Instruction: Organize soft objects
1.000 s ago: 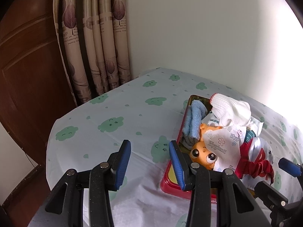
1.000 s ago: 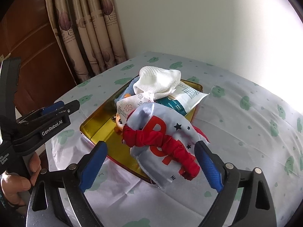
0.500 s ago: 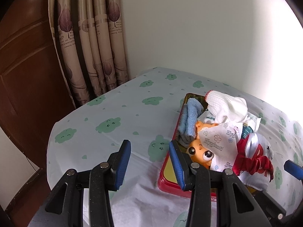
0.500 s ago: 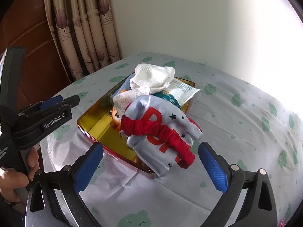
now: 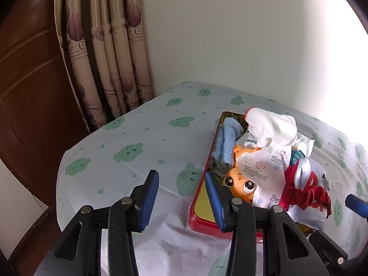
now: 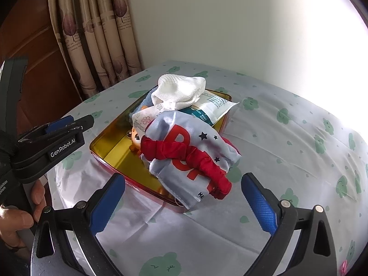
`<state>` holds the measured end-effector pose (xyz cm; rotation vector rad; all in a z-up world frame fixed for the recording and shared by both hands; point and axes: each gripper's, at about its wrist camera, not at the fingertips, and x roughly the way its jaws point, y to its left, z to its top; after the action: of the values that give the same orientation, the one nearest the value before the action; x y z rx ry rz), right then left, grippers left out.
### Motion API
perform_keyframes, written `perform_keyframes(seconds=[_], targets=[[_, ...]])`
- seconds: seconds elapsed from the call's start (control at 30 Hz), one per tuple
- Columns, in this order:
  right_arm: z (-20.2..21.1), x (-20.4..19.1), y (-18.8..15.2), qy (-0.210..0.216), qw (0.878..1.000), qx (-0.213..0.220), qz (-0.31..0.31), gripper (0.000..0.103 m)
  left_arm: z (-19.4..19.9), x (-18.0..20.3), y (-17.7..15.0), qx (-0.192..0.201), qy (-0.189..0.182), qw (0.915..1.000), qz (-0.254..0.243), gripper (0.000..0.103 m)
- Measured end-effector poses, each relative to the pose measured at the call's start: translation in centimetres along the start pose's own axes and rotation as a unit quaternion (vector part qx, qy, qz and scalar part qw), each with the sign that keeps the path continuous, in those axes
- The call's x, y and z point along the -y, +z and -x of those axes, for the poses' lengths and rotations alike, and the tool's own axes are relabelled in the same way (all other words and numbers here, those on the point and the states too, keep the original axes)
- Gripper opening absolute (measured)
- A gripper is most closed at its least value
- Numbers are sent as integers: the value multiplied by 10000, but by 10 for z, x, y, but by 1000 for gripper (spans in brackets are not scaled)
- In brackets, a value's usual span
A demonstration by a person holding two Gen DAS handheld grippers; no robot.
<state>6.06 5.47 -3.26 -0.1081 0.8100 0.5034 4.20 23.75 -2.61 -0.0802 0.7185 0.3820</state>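
So both grippers, left (image 5: pixel 181 191) & right (image 6: pixel 182 201), are wide apart w/ nothing held. Silky bag (image 6: pixel 184 142) looks light, floppy, maybe slippery; pinch its red scrunchy band (image 6: pixel 202 161).

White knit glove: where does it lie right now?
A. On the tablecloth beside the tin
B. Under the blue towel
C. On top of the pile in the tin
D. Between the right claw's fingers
C: the white knit glove rests on the other items heaped in the tin, topping the pile.
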Motion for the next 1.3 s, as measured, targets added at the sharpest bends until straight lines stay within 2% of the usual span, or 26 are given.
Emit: perform_keyframes(seconds=[1.3], targets=[[-1, 0, -3, 27, 10000, -53, -2, 100, -1, -1, -2, -16, 17, 10000, -22, 43]])
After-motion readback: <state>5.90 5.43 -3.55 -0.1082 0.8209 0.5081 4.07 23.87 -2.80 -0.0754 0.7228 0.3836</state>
